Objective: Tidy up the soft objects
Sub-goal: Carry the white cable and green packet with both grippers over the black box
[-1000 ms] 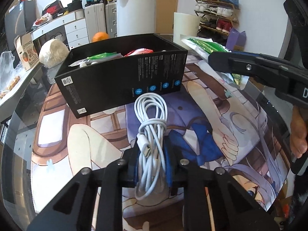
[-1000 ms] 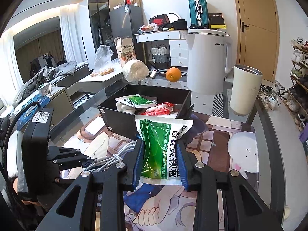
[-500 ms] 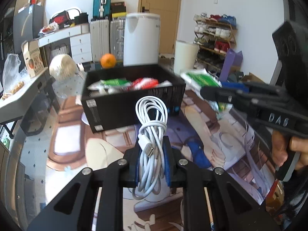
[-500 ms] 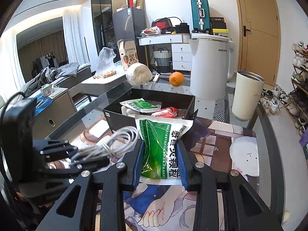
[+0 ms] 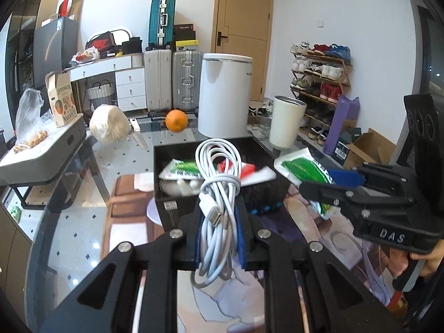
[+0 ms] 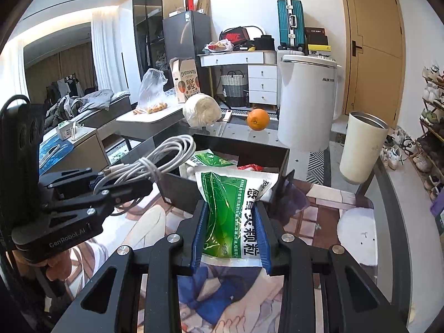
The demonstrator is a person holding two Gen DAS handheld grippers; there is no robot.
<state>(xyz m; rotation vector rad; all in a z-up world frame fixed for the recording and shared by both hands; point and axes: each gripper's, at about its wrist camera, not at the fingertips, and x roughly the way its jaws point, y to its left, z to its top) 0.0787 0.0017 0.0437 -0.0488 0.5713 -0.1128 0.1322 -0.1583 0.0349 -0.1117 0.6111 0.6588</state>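
Note:
My left gripper (image 5: 219, 229) is shut on a coiled white cable (image 5: 219, 194) and holds it in the air just in front of the black box (image 5: 172, 211). The cable also shows in the right wrist view (image 6: 155, 163), over the box's near left corner. My right gripper (image 6: 230, 230) is shut on a green and white packet (image 6: 230, 216), held above the mat near the box's right end (image 6: 280, 161). The packet shows in the left wrist view (image 5: 302, 169) too. The box holds green and red packets (image 6: 211, 159).
The box stands on a glass table with a printed anime mat (image 6: 319, 202). Behind it are an orange (image 6: 258, 119), a white round bundle (image 6: 202, 111), a white appliance (image 6: 308, 102) and a white cylinder bin (image 6: 360, 149). A shoe rack (image 5: 319, 75) stands at the right.
Both grippers have risen from the table with their loads. The cable now stands level with the box's rim, and the box looks lower and farther in the left wrist view.

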